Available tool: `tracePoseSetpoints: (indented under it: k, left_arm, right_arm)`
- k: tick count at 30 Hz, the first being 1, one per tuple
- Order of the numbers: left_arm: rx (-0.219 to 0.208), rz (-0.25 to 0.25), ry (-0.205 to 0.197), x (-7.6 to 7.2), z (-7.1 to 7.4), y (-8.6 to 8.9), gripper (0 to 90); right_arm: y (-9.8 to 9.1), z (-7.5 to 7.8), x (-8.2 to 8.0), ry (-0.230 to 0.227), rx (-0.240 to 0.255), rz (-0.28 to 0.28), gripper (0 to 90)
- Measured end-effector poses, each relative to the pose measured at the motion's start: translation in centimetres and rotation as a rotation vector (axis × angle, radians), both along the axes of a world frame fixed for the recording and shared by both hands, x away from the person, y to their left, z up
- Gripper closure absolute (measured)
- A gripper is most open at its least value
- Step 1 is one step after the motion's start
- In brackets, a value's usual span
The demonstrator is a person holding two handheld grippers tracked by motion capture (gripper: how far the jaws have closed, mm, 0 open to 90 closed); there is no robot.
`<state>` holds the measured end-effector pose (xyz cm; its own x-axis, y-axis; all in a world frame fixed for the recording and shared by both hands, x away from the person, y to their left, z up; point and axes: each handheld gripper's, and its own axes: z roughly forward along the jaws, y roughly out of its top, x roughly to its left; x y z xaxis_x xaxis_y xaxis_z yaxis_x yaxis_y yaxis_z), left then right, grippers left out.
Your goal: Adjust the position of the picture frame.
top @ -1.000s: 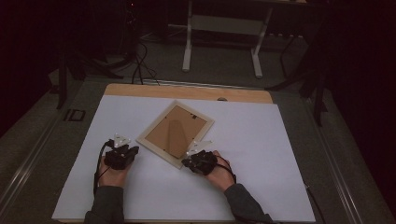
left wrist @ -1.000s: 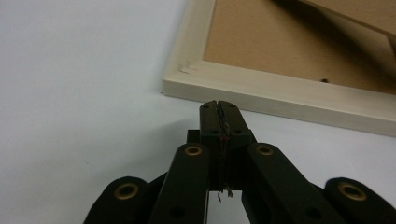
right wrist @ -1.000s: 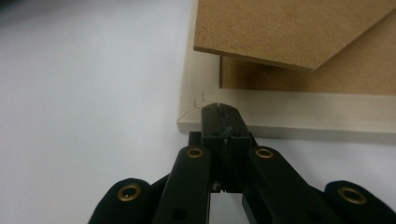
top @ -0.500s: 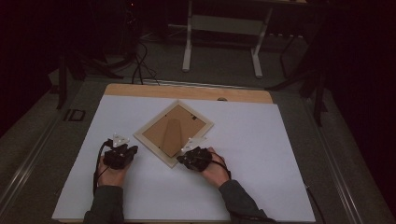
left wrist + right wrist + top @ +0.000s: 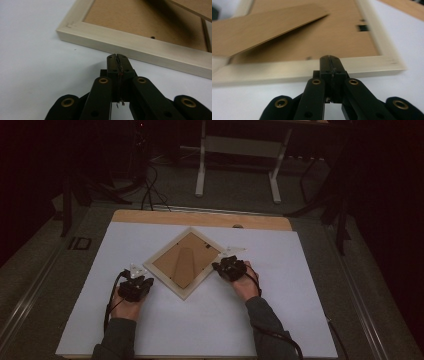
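Observation:
A pale wooden picture frame [image 5: 185,262] lies face down on the white tabletop [image 5: 300,310], turned like a diamond, its brown backing board up. A brown stand flap [image 5: 262,27] lifts off the backing. My left gripper [image 5: 147,281] rests on the table at the frame's lower-left edge. Its jaws are shut and empty, with the tips [image 5: 117,55] just short of the frame's rail [image 5: 140,43]. My right gripper [image 5: 216,266] sits at the lower-right edge near the right corner. It is shut too, and its tips [image 5: 329,57] come up to the rail [image 5: 287,68].
A bare wooden strip [image 5: 200,217] runs along the table's far edge, with a small dark fitting [image 5: 238,226] on it. Beyond lie a dim floor, black cables [image 5: 150,195] and a white stand's legs [image 5: 201,170].
My right gripper has slid right and away along the frame's lower-right edge, from near the bottom corner toward the right corner. The left gripper and the frame have stayed put.

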<state>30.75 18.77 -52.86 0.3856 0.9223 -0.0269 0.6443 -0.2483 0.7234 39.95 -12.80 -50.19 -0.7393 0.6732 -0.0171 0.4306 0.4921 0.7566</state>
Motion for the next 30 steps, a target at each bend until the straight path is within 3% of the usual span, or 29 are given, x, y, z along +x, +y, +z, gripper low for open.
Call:
tracePoseSetpoints:
  k: [7,16,21,30]
  left_arm:
    - [0.038,-0.038,0.008,0.2,-0.3,-1.6,90.0]
    - [0.055,-0.049,0.012,0.3,-0.6,-2.2,90.0]
    - [0.058,-0.048,0.011,0.2,-0.6,-2.3,90.0]
    - [0.066,-0.048,0.007,0.0,-0.6,-2.5,90.0]
  right_arm:
    - [-0.7,0.1,2.5,0.019,0.0,-0.084,89.9]
    - [0.7,-0.9,4.0,0.05,-0.035,-0.086,90.0]
    - [0.8,-1.3,4.5,0.066,-0.006,-0.106,90.0]
    - [1.9,-1.6,4.5,0.054,-0.034,-0.088,90.0]
